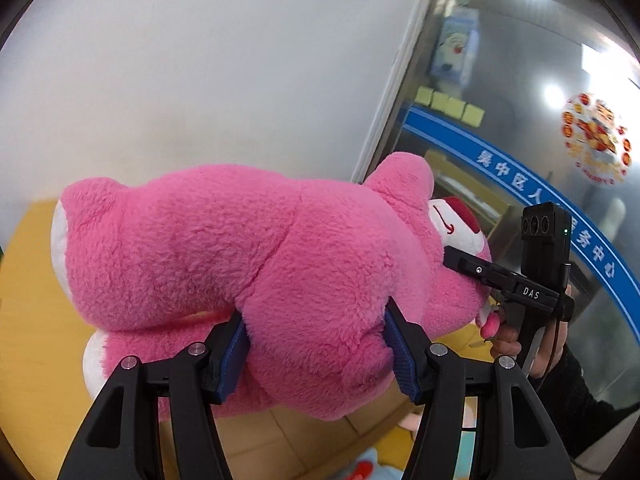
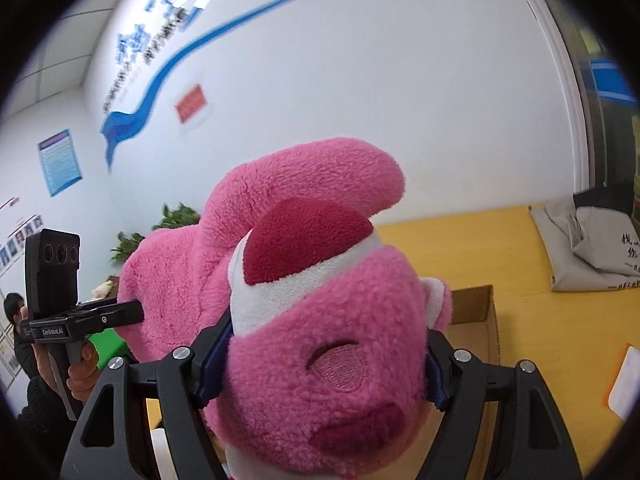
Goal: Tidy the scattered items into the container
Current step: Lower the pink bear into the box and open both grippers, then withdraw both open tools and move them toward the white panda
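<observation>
Two claws, left claw [image 1: 320,356] and right claw [image 2: 324,364], each clamp one pink plush bear [image 1: 248,248].

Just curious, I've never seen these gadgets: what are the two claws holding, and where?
Both grip one pink plush bear. The left claw pinches its body; the right claw squeezes its head.

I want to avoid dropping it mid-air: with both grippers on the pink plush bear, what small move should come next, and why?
Probably carry the pink plush bear toward the cardboard box and lower it in, keeping both grips shut. The left gripper clamps its body, the right gripper its head, and the bear hangs clear above the yellow table, so letting go now would drop it outside the box.
</observation>
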Demonstrator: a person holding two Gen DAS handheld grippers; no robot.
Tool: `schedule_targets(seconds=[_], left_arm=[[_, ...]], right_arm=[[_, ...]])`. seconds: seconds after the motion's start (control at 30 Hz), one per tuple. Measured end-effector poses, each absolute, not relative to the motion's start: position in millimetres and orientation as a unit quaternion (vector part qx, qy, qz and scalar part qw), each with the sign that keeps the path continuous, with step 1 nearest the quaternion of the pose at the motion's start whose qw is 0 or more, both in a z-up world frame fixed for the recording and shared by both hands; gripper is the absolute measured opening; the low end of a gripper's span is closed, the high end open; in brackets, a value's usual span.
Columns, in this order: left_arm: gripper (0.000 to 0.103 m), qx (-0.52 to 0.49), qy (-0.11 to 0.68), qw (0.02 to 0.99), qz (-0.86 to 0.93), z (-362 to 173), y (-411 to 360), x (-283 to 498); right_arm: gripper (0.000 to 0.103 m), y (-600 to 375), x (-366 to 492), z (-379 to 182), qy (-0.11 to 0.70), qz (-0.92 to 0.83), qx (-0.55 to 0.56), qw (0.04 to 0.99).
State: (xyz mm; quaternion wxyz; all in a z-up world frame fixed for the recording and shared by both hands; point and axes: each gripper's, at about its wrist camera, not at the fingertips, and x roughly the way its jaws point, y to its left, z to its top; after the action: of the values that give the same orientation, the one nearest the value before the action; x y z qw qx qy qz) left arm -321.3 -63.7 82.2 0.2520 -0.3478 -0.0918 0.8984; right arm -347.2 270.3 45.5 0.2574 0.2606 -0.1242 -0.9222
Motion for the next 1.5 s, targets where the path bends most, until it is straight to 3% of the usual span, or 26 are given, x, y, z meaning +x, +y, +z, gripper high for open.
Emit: schedule_targets(seconds=[0.27,0.37,0.5,0.57,0.7,0.8,0.87,0.93,0.97,1.2,1.5], left_arm=[[0.065,-0.496,-0.147,0.220,0.827,-61.2,-51.2,-432.6],[0.065,-0.508,-0.156,0.211,0.821,-85.3,-49.5,-437.1],[0.065,-0.515,-0.146,0.202,0.820,-82.5,-48.5,-437.8],[0.069,-0.517,-0.147,0.194,0.821,-83.7,-48.5,-441.8],[0.075,-0.515,-0.144,0.175,0.827,-73.6,-31.5,-449.8],[0.072,-0.482,-0.114,0.182,0.850,-43.4,-29.8,-435.3],[0.076,-0.443,-0.109,0.201,0.867,-12.2,-29.2,-416.6],[0.096,-0.403,-0.125,0.218,0.880,21.3,-39.6,-385.9],[0.102,-0.384,-0.130,0.219,0.888,36.1,-44.5,-369.6],[0.103,-0.296,-0.079,0.152,0.940,101.1,-52.4,-235.5],[0.103,-0.295,-0.030,0.068,0.953,61.1,-64.7,-106.9]], right_arm=[[0.076,290.4,-462.4,-75.4,-0.134,-0.862,0.448,0.197],[0.075,281.9,-482.7,-107.0,-0.105,-0.850,0.489,0.167],[0.079,279.3,-487.8,-110.2,-0.104,-0.845,0.503,0.148],[0.086,272.1,-486.4,-108.5,-0.073,-0.855,0.498,0.122],[0.091,266.1,-492.4,-104.1,-0.038,-0.875,0.478,0.073],[0.092,265.8,-475.7,-88.5,-0.026,-0.887,0.457,0.062],[0.092,264.5,-455.0,-69.1,0.001,-0.899,0.431,0.076],[0.092,262.3,-427.5,-51.1,0.012,-0.904,0.412,0.114],[0.092,263.2,-411.8,-42.0,0.002,-0.905,0.404,0.131],[0.103,265.4,-302.7,1.2,-0.070,-0.916,0.344,0.194],[0.103,267.6,-199.1,-10.8,-0.090,-0.933,0.311,0.160]])
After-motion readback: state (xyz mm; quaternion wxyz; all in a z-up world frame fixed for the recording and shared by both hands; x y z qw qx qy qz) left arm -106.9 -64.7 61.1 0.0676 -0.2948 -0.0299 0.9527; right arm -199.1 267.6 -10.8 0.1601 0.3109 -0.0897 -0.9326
